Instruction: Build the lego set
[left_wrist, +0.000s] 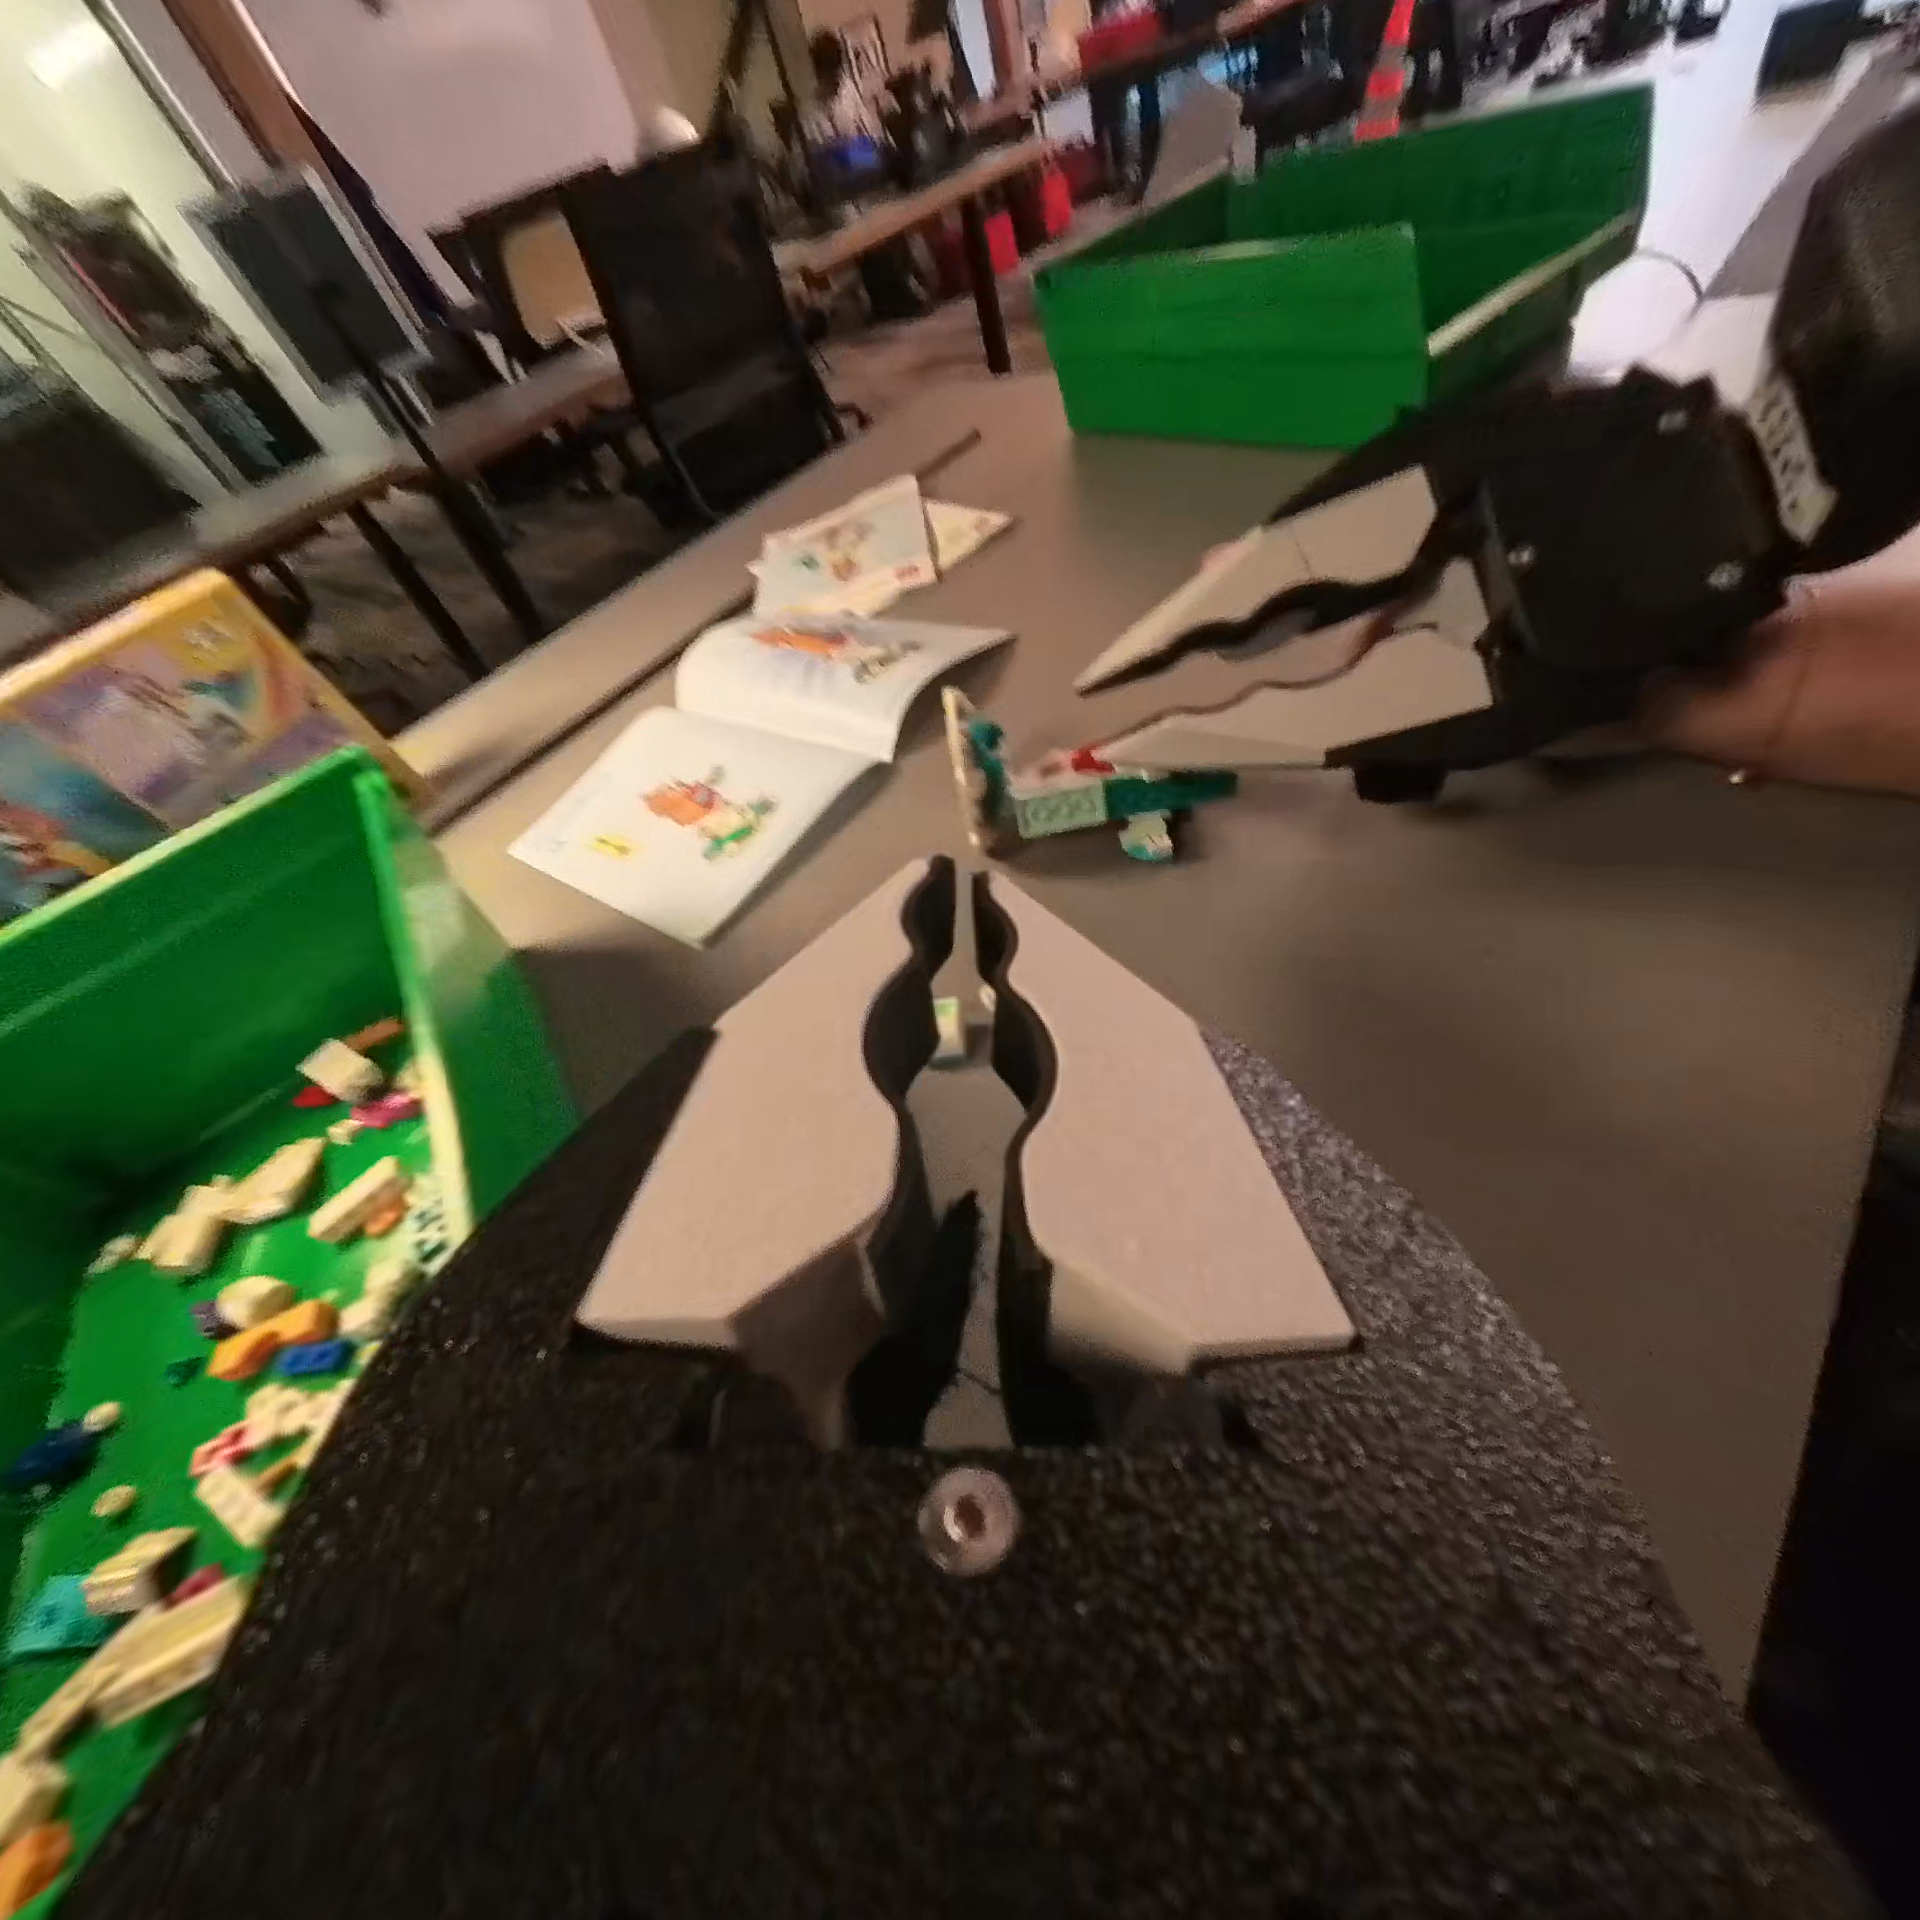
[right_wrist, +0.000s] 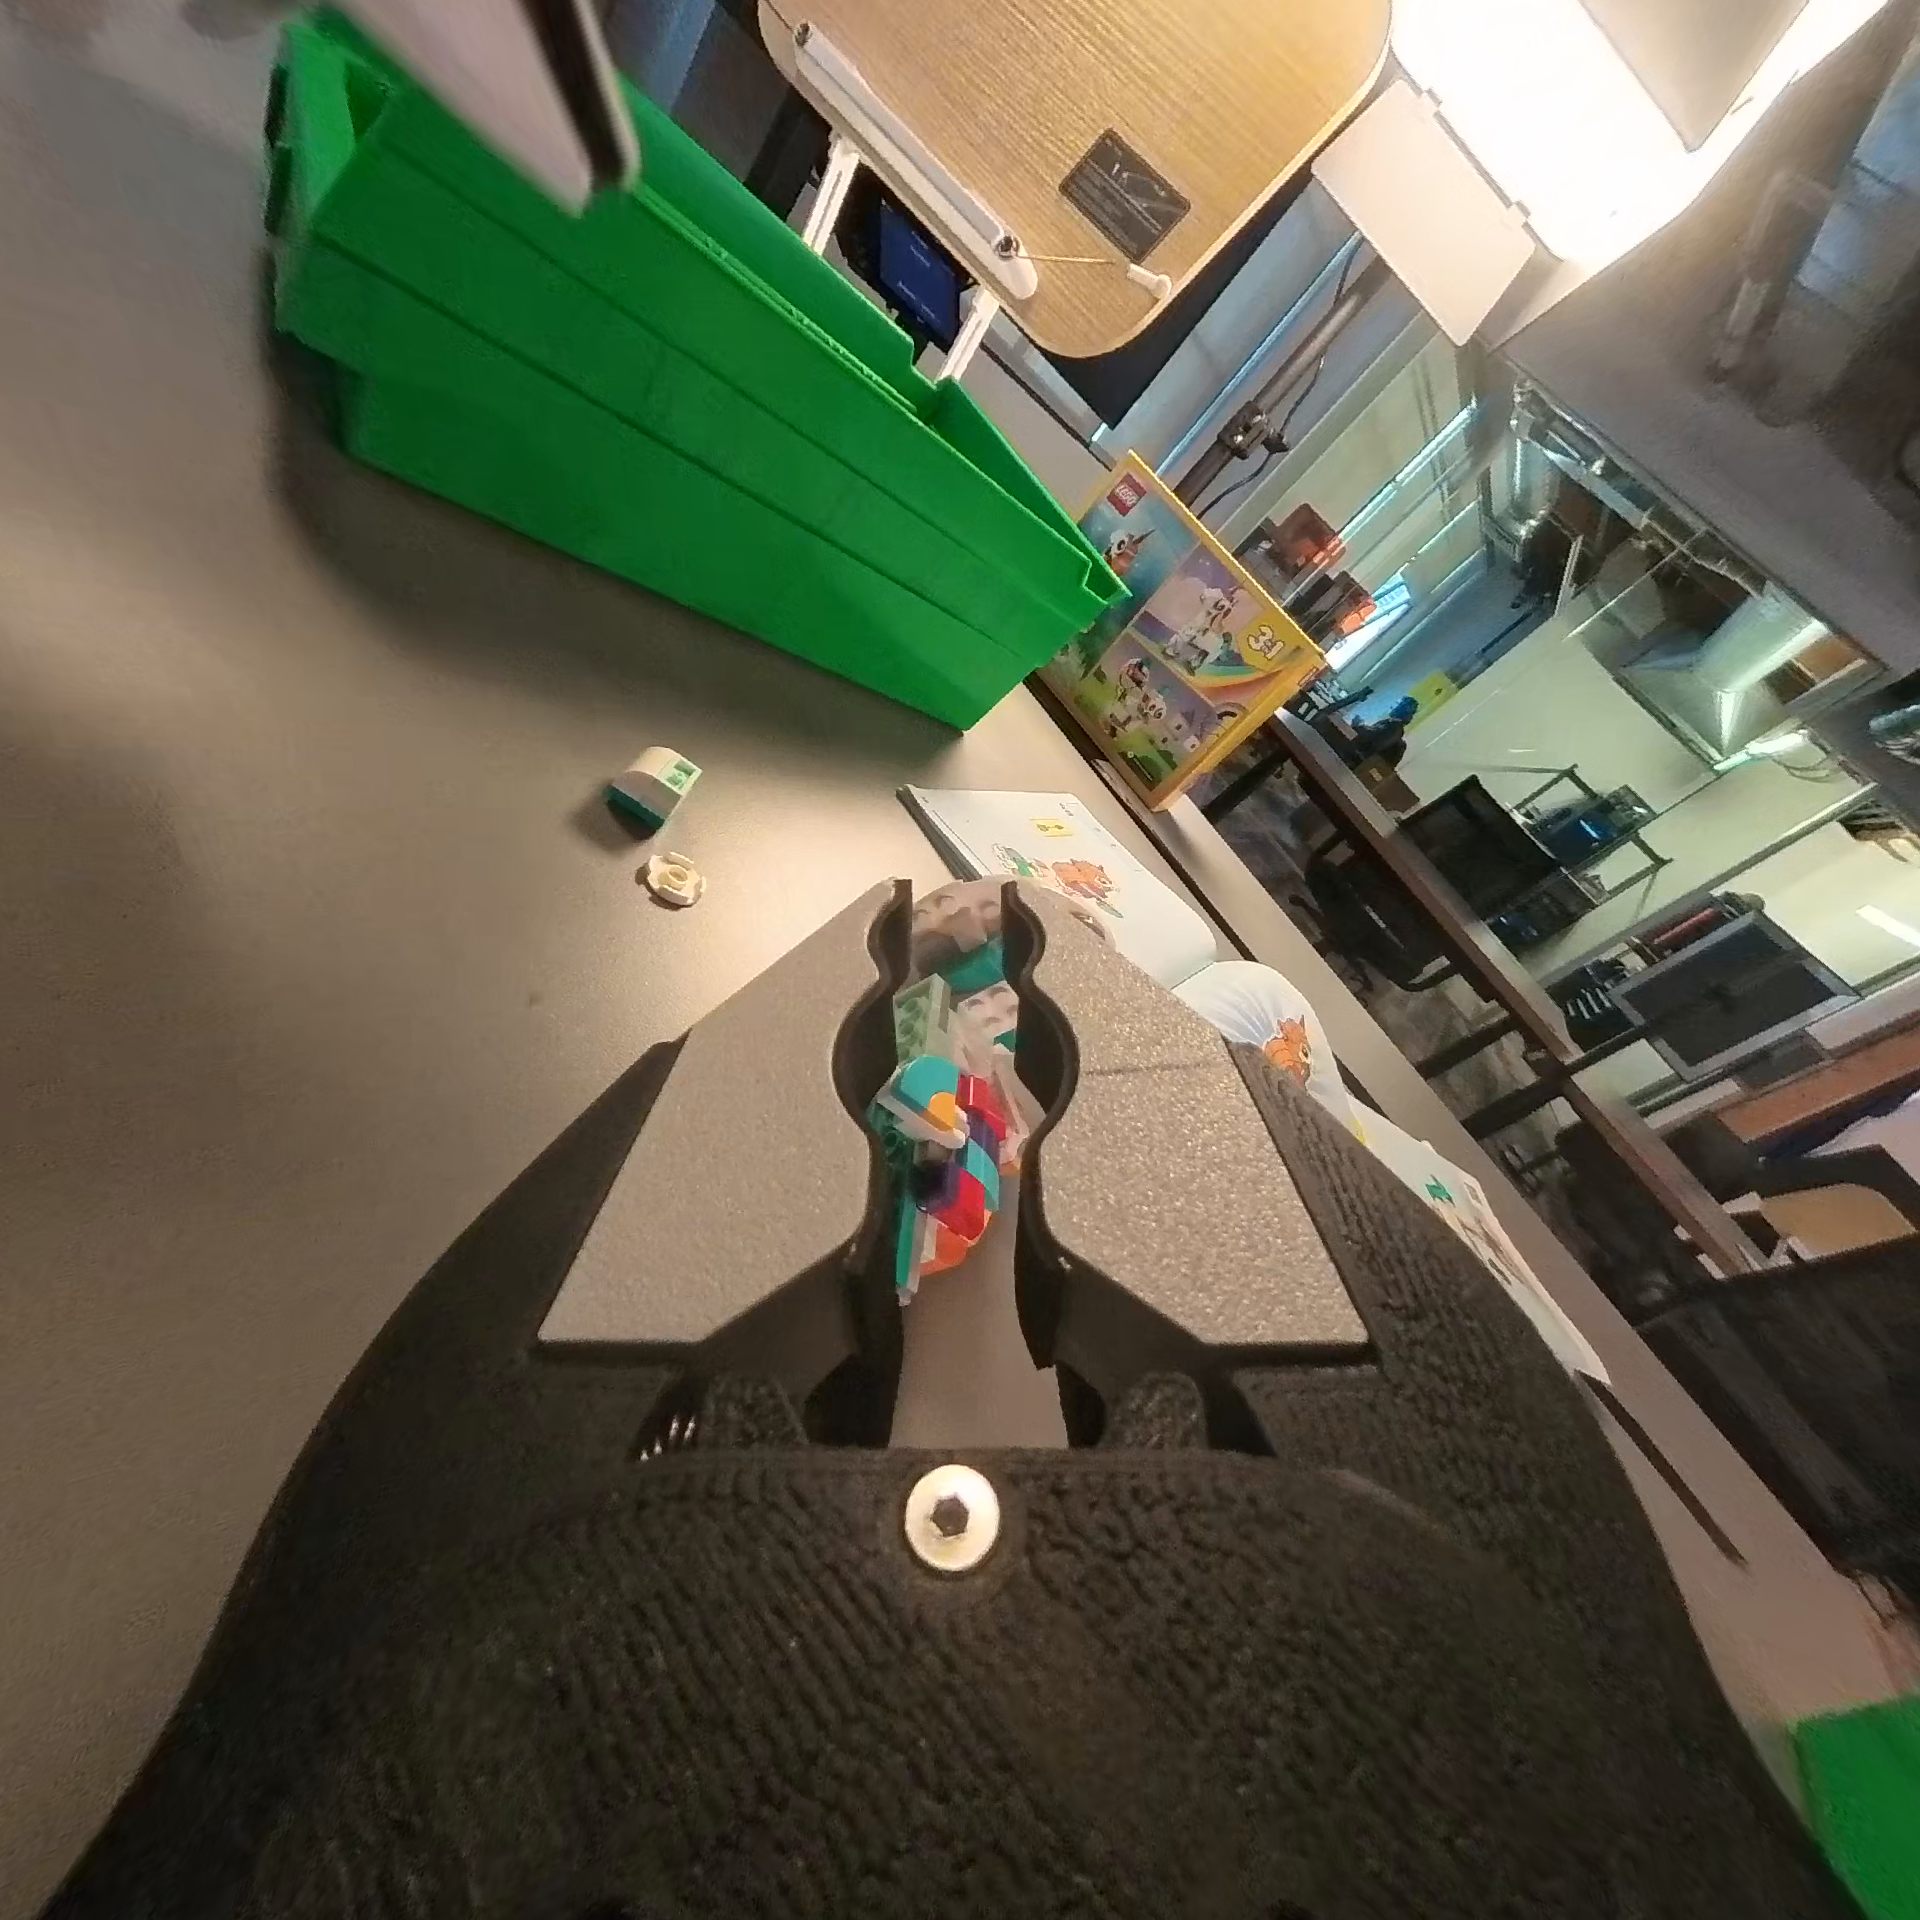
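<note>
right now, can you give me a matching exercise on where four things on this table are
Things:
1. loose bricks
2. yellow box
3. round white piece
4. open booklet

Places:
a. on the bare table, beside a small white and teal brick
b. lying flat near the brick model
c. inside a green bin
d. standing upright at the table's far edge

Pairs: 1-c, 2-d, 3-a, 4-b
</note>
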